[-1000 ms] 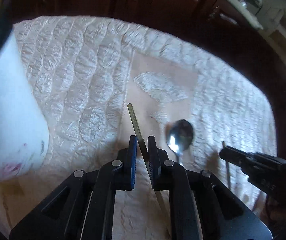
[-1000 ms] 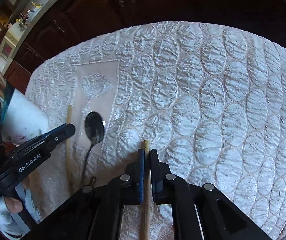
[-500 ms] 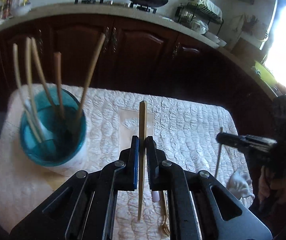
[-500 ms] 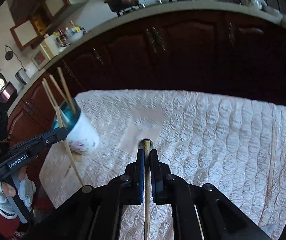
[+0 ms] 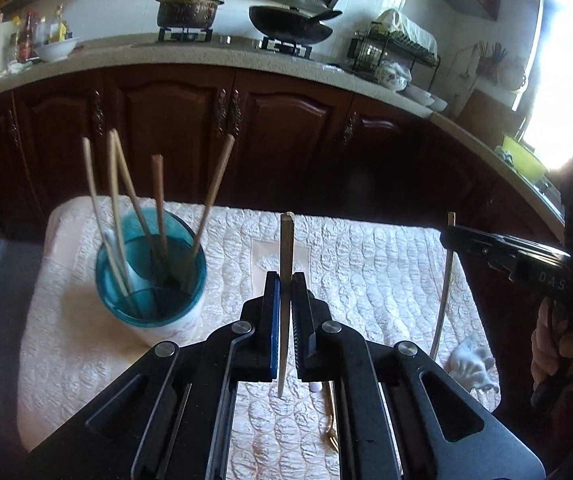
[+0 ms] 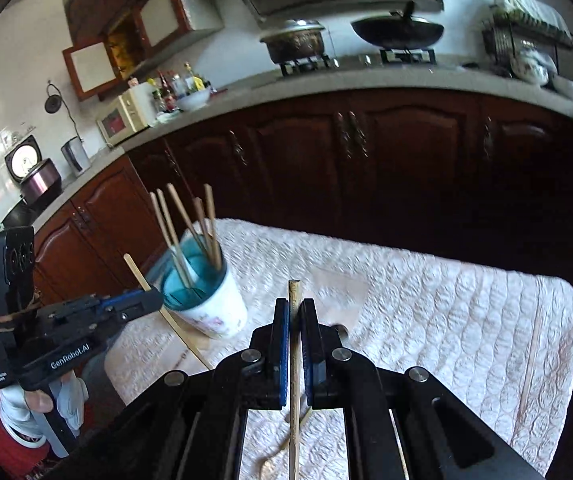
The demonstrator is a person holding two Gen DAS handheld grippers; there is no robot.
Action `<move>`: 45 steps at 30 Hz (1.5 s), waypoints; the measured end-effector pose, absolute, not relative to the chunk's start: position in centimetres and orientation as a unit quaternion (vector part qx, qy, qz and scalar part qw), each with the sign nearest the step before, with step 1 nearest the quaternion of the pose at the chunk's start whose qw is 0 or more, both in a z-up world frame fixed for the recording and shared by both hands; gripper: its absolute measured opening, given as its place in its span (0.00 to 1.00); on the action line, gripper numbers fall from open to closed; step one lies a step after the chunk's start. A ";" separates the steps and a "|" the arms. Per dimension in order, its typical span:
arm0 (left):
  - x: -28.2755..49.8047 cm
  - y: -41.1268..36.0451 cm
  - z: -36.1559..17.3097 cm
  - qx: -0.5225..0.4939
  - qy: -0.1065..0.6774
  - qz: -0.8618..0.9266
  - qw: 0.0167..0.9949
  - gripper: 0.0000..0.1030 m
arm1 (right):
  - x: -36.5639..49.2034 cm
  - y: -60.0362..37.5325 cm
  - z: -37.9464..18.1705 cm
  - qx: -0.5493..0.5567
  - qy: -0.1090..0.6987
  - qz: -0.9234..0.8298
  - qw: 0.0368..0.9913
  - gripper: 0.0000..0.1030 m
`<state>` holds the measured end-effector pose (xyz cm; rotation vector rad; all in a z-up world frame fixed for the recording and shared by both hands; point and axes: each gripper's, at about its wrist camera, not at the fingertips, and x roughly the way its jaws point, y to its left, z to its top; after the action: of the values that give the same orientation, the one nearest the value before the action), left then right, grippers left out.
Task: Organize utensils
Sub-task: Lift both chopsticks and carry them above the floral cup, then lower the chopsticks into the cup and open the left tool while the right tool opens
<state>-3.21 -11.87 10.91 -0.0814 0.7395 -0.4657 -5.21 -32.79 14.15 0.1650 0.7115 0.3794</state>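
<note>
My left gripper is shut on a pale chopstick, held upright above the quilted white table. My right gripper is shut on another wooden chopstick, also upright. A white cup with a teal inside stands at the table's left and holds several chopsticks. It shows in the right wrist view too, left of my right gripper. The left gripper appears in the right view, the right one in the left view. A gold fork lies on the table below the left gripper.
A loose chopstick lies near the table's right edge. A spoon lies on the cloth below the right gripper. Dark wooden cabinets and a counter with a stove stand behind the table. A gloved hand is at the right.
Both grippers have lifted their chopsticks off the table and tilted up from facing the cloth to facing the kitchen. The cup has come into fuller view.
</note>
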 end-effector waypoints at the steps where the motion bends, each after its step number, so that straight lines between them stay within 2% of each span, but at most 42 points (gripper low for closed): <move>1: -3.3 -11.7 11.3 -0.040 0.355 -0.223 0.907 0.04 | -5.1 -32.5 14.5 0.080 0.342 0.188 0.917 0.05; 10: -3.6 -7.2 15.4 -0.058 0.322 -0.203 0.923 0.04 | -3.5 -29.2 17.8 0.088 0.311 0.213 0.922 0.05; 20: -0.7 -2.4 19.4 -0.052 0.270 -0.142 0.951 0.04 | 0.1 -24.1 22.2 0.109 0.256 0.242 0.929 0.05; 31: 3.9 -0.9 15.2 -0.029 0.273 -0.085 0.958 0.04 | 5.2 -17.6 20.0 0.104 0.226 0.227 0.942 0.05; 39: 5.2 -1.3 11.9 -0.023 0.291 -0.076 0.953 0.04 | 6.5 -17.4 16.9 0.127 0.208 0.200 0.949 0.05; 45: 5.5 -1.4 10.5 -0.028 0.307 -0.078 0.948 0.04 | 6.7 -17.4 17.0 0.129 0.208 0.211 0.946 0.05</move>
<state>5.50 -1.45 10.47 -0.0574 0.6253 -0.1598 6.69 -17.38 16.97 0.2619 0.4234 0.4293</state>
